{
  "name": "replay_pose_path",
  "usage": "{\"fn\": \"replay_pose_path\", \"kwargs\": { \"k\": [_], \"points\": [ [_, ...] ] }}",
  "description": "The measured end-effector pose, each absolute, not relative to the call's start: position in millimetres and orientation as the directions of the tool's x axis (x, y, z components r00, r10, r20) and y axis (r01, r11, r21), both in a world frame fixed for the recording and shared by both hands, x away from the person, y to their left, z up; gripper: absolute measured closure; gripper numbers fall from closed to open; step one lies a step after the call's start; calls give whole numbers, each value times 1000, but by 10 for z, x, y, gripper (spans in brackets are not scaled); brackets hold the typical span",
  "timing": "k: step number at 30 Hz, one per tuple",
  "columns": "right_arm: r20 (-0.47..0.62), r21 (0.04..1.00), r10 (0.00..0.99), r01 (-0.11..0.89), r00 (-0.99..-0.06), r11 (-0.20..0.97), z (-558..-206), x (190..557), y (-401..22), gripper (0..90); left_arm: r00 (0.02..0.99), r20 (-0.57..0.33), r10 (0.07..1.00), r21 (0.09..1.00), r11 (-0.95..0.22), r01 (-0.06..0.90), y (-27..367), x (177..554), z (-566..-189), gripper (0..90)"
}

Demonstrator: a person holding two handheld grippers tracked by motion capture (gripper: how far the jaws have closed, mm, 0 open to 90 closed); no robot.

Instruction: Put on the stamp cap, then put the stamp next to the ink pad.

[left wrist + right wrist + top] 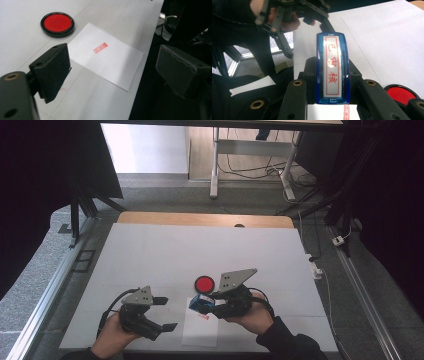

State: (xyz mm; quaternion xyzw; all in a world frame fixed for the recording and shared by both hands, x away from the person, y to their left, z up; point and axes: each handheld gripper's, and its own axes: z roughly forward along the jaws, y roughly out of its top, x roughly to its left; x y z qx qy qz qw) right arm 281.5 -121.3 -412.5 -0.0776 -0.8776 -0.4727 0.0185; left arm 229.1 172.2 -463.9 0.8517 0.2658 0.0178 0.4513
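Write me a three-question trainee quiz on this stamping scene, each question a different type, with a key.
1. True or false: the right gripper is shut on the blue stamp.
2. Multiple choice: the red mark is printed on A) the ink pad, B) the sheet of paper, C) the bare table.
3. Fill in: the left gripper has its jaws ____, with nothing between them.

Key
1. True; its jaws clamp the stamp's sides in the right gripper view.
2. B; the round red ink pad lies apart, beyond the sheet.
3. Open.
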Motion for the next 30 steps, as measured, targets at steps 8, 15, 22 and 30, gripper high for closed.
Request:
{"fn": "replay_pose_path", "kwargs": {
  "k": [8, 15, 22, 30],
  "points": [
    [102, 822, 143, 165, -984, 546, -4123, 2830, -1237, 697, 818, -221, 532, 778, -409, 477, 1886, 2185, -4656, 62],
    [99, 821, 179, 182, -979, 542, -4126, 2853, -1266, 697, 776, -221, 590, 774, -378, 508, 2017, 2108, -4675, 33],
    [96, 817, 223, 205, -970, 539, -4114, 2888, -1318, 697, 736, -241, 632, 772, -335, 541, 2182, 2026, -4696, 22],
    [72, 806, 280, 222, -957, 549, -4115, 2919, -1400, 697, 698, -242, 674, 767, -308, 563, 2361, 1911, -4749, 6]
  ]
}}
